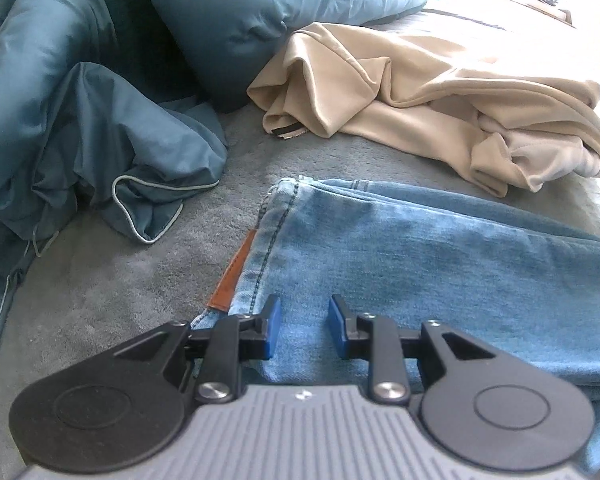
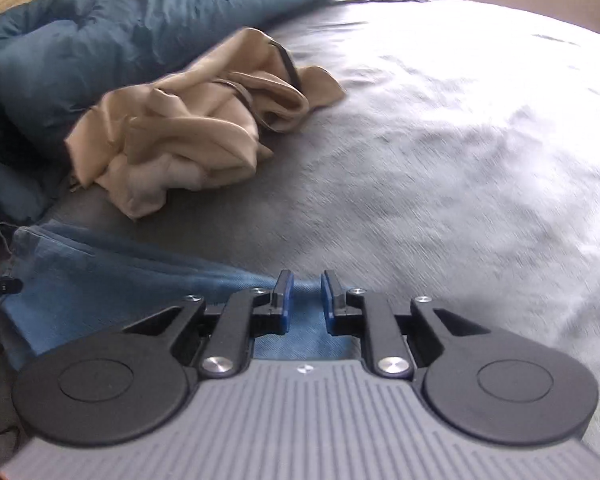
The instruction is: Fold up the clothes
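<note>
Folded light-blue denim jeans [image 1: 440,280] lie on the grey plush bed cover [image 1: 120,300], just in front of the crumpled beige garment [image 1: 420,92]; left gripper [image 1: 304,326] and right gripper [image 2: 306,304] both over the denim, jaws parted, gripping nothing; denim looks heavy, soft-stiff, non-slip; pinch the seamed edge by the brown leather patch [image 1: 232,276].

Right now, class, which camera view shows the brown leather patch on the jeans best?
The left wrist view: the brown leather patch shows clearly at the waistband edge of the jeans, just ahead of the left claw. The right wrist view shows only plain denim of the jeans; the patch is not visible there.
</note>
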Demonstrator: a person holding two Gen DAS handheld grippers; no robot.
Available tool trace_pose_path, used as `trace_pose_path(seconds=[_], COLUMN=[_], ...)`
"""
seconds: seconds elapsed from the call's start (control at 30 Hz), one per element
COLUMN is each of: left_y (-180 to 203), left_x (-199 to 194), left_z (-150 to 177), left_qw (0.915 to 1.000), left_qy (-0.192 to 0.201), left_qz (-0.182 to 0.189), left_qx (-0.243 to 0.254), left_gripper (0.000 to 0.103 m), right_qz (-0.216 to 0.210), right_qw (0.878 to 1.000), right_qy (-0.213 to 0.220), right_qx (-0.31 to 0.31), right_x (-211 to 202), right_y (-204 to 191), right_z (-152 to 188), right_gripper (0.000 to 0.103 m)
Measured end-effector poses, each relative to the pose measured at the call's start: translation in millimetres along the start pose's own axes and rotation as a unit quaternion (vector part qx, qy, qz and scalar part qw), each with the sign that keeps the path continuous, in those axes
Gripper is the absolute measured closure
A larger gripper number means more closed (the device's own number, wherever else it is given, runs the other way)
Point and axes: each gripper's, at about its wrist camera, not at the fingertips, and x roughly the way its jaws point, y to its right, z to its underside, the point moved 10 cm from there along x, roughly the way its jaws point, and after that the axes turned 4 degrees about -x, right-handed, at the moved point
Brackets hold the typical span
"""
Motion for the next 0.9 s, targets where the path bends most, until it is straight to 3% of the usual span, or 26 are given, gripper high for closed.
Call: trace_pose_path(seconds=[0.07, 0.17, 0.27, 0.33, 0.43, 0.57, 0.63, 0.7, 0.8, 0.87, 0.9], left_y=[-0.1, -0.2, -0.3, 0.1, 0.4, 0.1, 0.3, 1.5, 5.6, 13.1, 18.4], left_x=[-0.3, -0.6, -1.5, -2.2, -1.5, -4.8, -11.7, -26.5, -56.3, -75.7, -82.1], left_z=[-0.9, -1.2, 0.6, 0.6, 0.0, -1.6, -2.3, 0.1, 13.6, 29.3, 38.2], left_qw=[1.0, 0.9999, 0.9997, 0.9995, 0.9993, 0.999, 0.9986, 0.9984, 0.997, 0.9923, 0.9883], left_qy=[-0.001, 0.003, 0.013, 0.014, 0.014, 0.015, 0.019, 0.029, 0.025, 0.004, -0.01], left_qz=[0.0, 0.009, 0.017, 0.018, 0.022, 0.03, 0.036, 0.036, 0.073, 0.118, 0.141], left_qx=[-0.001, 0.005, 0.016, 0.02, 0.025, 0.031, 0.032, 0.032, -0.002, -0.038, -0.057], left_gripper=[0.074, 0.075, 0.075, 0.075, 0.074, 0.074, 0.071, 0.065, 0.063, 0.062, 0.062], right_qz=[0.041, 0.053, -0.047, -0.116, -0.19, -0.18, -0.19, -0.182, -0.153, -0.133, -0.124], right_qw=[0.998, 0.998, 0.991, 0.976, 0.931, 0.887, 0.889, 0.89, 0.87, 0.862, 0.861], right_qy=[-0.027, 0.003, 0.03, 0.046, 0.039, 0.019, 0.011, 0.001, -0.001, -0.003, -0.002], right_qx=[-0.028, -0.045, -0.124, -0.177, -0.309, -0.424, -0.416, -0.417, -0.468, -0.489, -0.494], right_x=[16.3, -10.2, -53.3, -84.3, -94.3, -72.4, -76.9, -82.2, -77.8, -70.5, -65.3], right_y=[6.1, -5.3, -81.8, -134.1, -218.3, -259.6, -261.6, -259.6, -262.0, -259.4, -258.7], right_z=[6.9, -2.8, 8.4, 18.6, 58.8, 97.4, 96.6, 97.6, 112.5, 117.3, 117.1], right_gripper=[0.087, 0.083, 0.083, 0.083, 0.085, 0.085, 0.083, 0.073, 0.07, 0.073, 0.088])
